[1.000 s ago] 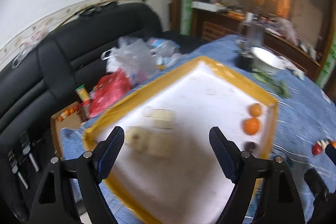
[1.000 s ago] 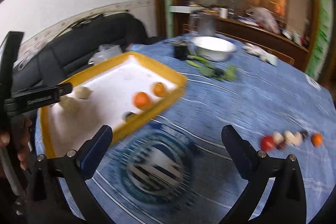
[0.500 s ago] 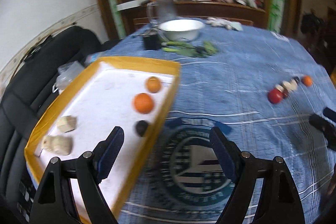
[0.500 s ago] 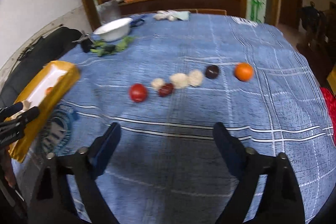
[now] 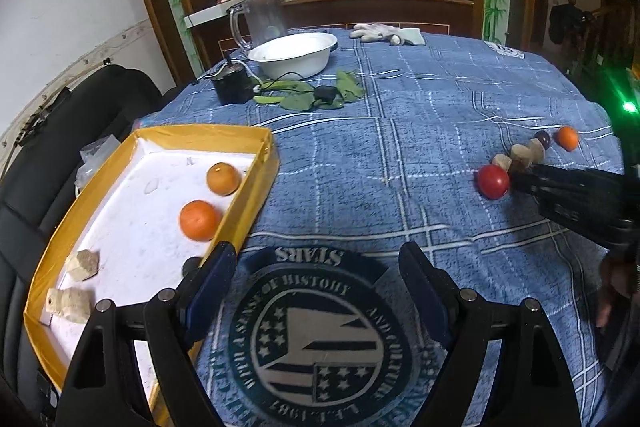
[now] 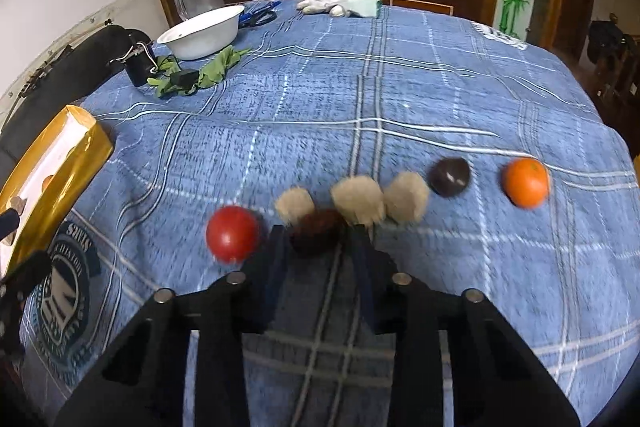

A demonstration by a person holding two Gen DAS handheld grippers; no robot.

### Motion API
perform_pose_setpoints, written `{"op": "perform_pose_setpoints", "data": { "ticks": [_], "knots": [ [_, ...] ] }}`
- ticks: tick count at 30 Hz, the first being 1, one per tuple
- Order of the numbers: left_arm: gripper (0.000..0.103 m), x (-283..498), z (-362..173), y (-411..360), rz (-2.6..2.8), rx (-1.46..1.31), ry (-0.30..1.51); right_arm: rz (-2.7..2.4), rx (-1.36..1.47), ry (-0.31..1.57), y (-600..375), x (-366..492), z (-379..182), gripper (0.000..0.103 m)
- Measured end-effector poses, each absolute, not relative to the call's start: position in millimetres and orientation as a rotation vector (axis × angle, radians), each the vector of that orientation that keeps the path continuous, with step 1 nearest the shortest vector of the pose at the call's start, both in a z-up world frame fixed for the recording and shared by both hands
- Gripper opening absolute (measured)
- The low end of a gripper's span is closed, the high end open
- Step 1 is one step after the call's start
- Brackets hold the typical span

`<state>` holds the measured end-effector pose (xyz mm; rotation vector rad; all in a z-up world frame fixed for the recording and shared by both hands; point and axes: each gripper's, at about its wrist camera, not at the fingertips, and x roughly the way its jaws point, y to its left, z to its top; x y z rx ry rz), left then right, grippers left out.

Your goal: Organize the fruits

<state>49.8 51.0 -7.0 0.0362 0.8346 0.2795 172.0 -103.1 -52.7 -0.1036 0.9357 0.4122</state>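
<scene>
The right gripper (image 6: 318, 233) has its fingers drawn in close around a dark red fruit (image 6: 316, 235) on the counter (image 6: 400, 87), seemingly pinching it, though blur hides the contact; a red tomato (image 6: 232, 233) lies just left of that fruit, three beige pieces (image 6: 358, 201) just behind it, a dark plum (image 6: 449, 177) and an orange (image 6: 525, 183) further right; the left gripper (image 5: 316, 277) hangs wide open and empty by the yellow tray (image 5: 256, 203), well left of the fruit, holding two oranges (image 5: 200, 220).
</scene>
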Motion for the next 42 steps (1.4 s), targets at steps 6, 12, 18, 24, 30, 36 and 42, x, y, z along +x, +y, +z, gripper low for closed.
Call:
{"op": "perform_pose_setpoints", "data": {
  "ticks": [6,12,18,24,30,36,42],
  "knots": [
    [0.083,71,-9,30,0.228,0.048,0.84,0.429,-0.085,0.924,-112,170,-49,0.025],
    [0.083,104,-18,-8,0.126,0.045,0.855,0.39,-0.001,0.864,-154,154,-31,0.024],
    [0.082,144,-31,-41,0.096,0.026,0.862,0.382,0.073,0.831,-171,155,-25,0.024],
    [0.03,157,-49,-48,0.086,0.022,0.91,0.401,0.068,0.817,-172,154,-25,0.024],
    [0.029,136,-41,-36,0.144,0.018,0.871,0.431,0.042,0.807,-164,149,-24,0.024],
    [0.029,121,-36,-17,0.194,-0.054,0.802,0.436,-0.006,0.818,-153,148,-31,0.024],
    [0.029,124,-37,-18,0.139,-0.067,0.792,0.435,-0.027,0.808,-149,147,-31,0.024]
  ]
}}
